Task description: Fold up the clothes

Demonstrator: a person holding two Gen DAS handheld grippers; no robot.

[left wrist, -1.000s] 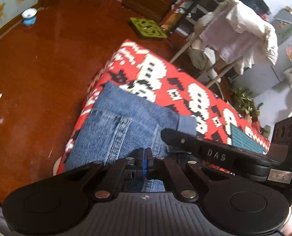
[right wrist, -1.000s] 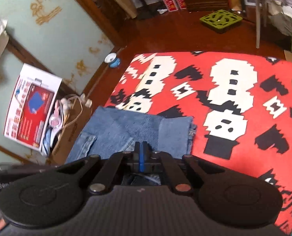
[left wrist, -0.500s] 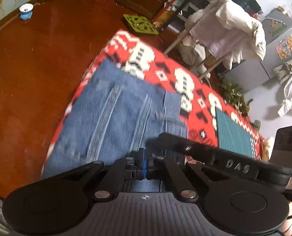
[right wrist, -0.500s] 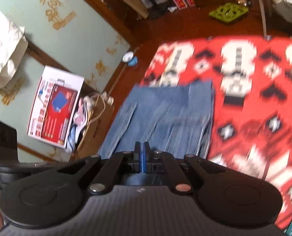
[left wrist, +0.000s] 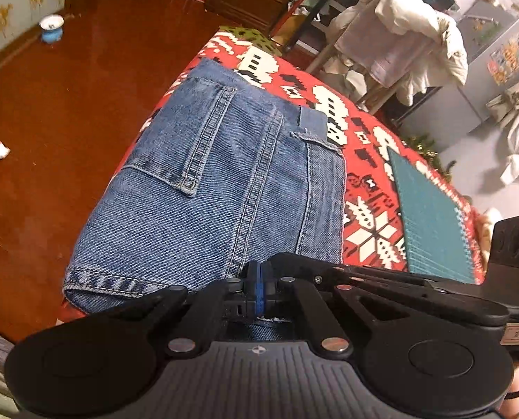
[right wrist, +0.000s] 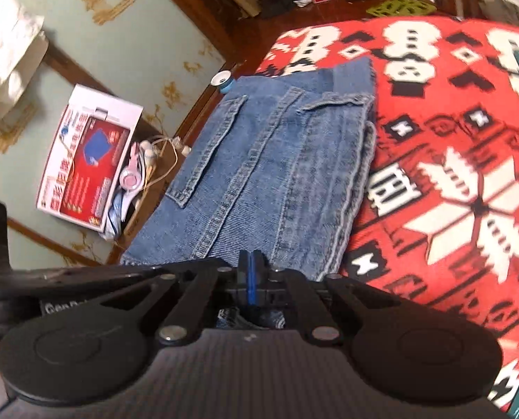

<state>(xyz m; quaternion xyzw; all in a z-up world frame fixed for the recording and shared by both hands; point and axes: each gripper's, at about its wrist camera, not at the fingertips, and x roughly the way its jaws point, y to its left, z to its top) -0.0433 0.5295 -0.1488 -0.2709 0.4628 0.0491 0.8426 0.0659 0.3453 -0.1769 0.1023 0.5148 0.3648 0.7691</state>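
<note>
— On the red patterned blanket (left wrist: 367, 188) lies the folded blue denim garment (left wrist: 224, 181); left gripper (left wrist: 258, 288) and right gripper (right wrist: 249, 284) both pinch its near edge.

— Uneven pulling could shear the layers and spoil the fold.

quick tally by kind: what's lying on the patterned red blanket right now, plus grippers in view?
Denim jeans, folded: 1
Green cutting mat: 1
Grippers: 2, the left gripper and the right gripper, each shut on the near edge of the jeans
Total: 4, all over the red patterned blanket
</note>
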